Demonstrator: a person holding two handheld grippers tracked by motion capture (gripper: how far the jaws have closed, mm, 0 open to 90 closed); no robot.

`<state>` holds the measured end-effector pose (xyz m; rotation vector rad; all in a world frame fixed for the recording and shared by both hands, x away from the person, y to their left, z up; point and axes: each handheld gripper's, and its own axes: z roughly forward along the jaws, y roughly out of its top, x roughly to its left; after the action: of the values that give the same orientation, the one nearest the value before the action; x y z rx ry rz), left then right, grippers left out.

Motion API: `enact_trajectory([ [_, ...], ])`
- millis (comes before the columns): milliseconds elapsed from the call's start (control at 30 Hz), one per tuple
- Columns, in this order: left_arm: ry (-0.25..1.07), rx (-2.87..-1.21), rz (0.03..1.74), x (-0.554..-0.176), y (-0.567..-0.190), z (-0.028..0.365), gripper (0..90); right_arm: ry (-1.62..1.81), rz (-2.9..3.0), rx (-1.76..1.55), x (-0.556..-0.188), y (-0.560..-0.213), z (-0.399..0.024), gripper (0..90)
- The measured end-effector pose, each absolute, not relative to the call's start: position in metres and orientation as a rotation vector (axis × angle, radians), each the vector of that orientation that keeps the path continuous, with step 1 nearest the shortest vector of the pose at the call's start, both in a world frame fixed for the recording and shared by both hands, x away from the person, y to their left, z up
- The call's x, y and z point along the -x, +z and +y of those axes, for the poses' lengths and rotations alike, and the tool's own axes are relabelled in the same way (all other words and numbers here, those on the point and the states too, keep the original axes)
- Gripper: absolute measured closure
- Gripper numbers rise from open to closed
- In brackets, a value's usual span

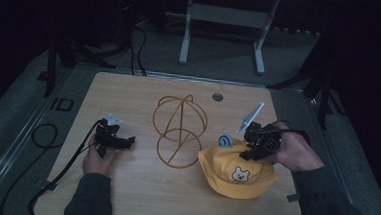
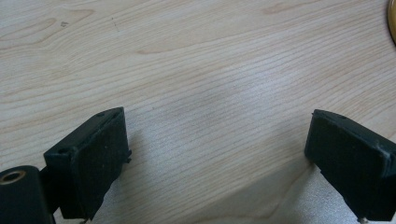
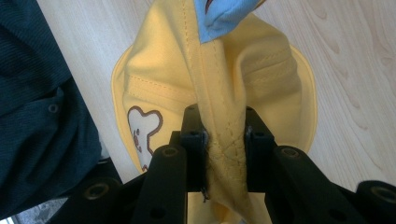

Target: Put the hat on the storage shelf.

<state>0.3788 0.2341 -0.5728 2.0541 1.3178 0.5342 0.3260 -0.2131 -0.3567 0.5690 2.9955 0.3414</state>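
Observation:
A yellow child's hat (image 1: 234,171) with a bear patch and a blue ear lies at the right front of the wooden table (image 1: 133,194). My right gripper (image 1: 254,150) is shut on a pinched fold of the hat's crown (image 3: 225,140), and the fabric rises between its two black jaws. My left gripper (image 1: 126,142) rests low over bare wood at the left, open, with its pads (image 2: 93,163) wide apart and nothing between them. A gold wire stand (image 1: 179,131) made of rings sits at mid-table between the two grippers.
A round grommet hole (image 1: 217,96) is in the table near its back edge. Black cables (image 1: 44,133) trail off the table's left side. A white frame (image 1: 224,19) stands on the floor behind. A dark sleeve (image 3: 37,93) is beside the hat.

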Motion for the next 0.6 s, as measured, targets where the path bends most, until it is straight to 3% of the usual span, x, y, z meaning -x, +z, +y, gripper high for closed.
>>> enact_trajectory([
  [600, 0.534, -2.054, 1.318, -0.379, -0.573, 0.234, 6.1, 0.452, 2.941, -0.571, -0.322, -0.314, -0.23, 75.5],
])
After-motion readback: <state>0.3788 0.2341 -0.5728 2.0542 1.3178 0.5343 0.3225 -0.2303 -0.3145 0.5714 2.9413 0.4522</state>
